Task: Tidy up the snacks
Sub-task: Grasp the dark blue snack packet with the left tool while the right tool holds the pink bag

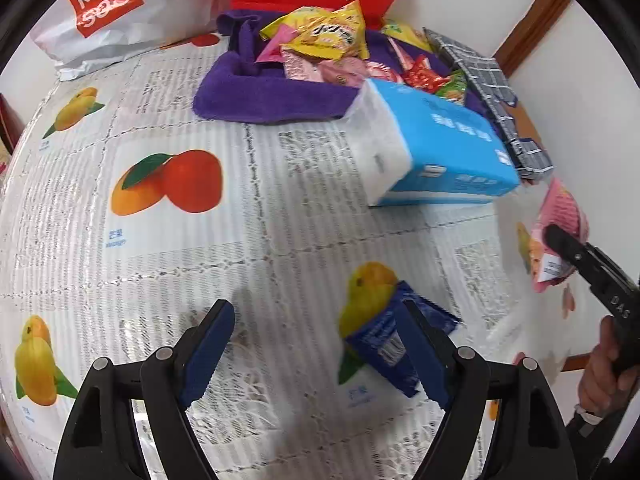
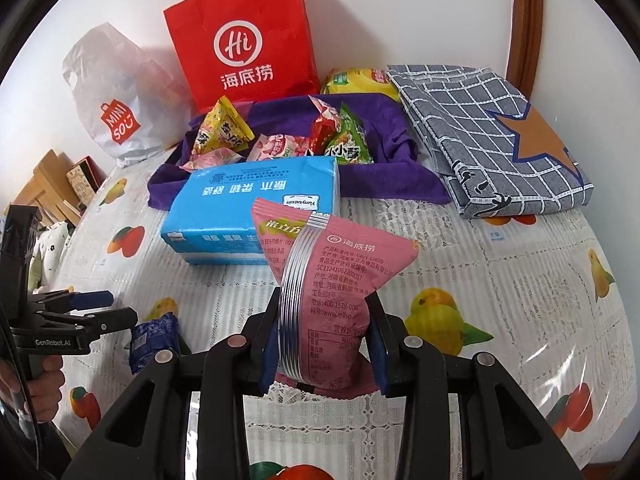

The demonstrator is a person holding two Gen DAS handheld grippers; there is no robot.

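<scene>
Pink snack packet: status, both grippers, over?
Right gripper shut on pink packet. Left gripper open beside blue packet. Tissue pack fronts snack pile.

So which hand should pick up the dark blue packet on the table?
Left. The left gripper is open right over the blue packet, while the right gripper is already shut on the pink snack bag.

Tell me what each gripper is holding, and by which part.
The right gripper clamps the pink snack packet by its lower half. The left gripper holds nothing; its jaws stand open beside the blue packet on the table.
</scene>
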